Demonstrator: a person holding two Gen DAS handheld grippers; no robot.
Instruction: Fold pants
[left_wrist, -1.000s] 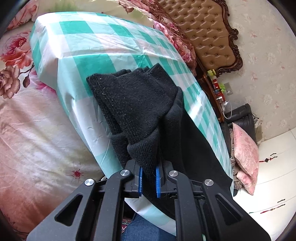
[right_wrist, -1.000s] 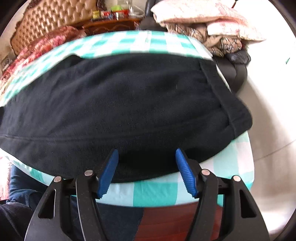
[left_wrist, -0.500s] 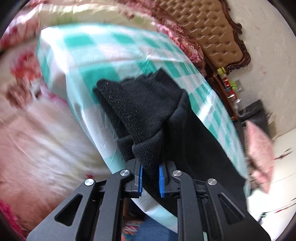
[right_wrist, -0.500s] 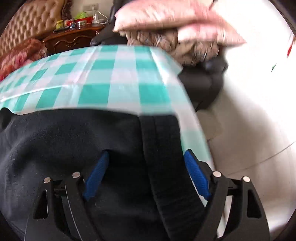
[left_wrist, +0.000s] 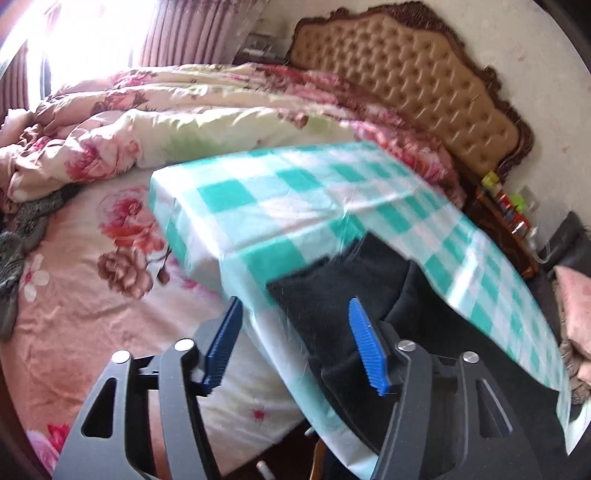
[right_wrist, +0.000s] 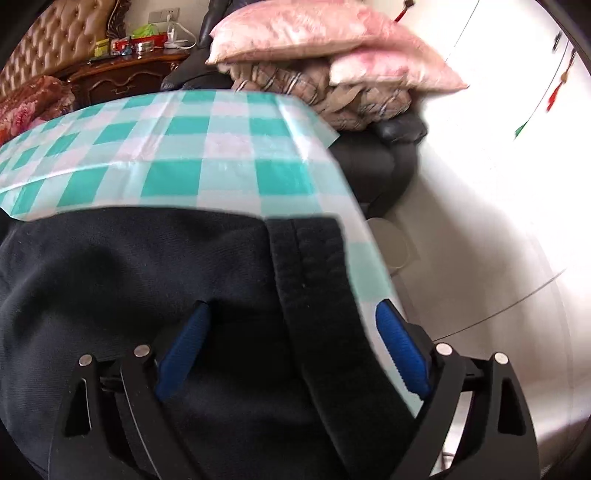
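Black pants (right_wrist: 147, 280) lie on a table under a green-and-white checked cloth (right_wrist: 207, 147), at the near edge. Left gripper (left_wrist: 295, 332) is wide open and holds nothing; a dark ribbed cuff end sits between its blue pads (left_wrist: 365, 347) at the table corner. Right gripper (right_wrist: 291, 336) is also wide open, straddling the waistband (right_wrist: 306, 273), gripping nothing. Floral bedding (left_wrist: 110, 229) lies beyond.

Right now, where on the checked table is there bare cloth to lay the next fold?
Bare checked tablecloth runs along the far side, between the pants' far edge and the table's back edge. The end toward the floral bed is also uncovered. The near edge is crowded: pants fill it, with the open left gripper and open right gripper over them.
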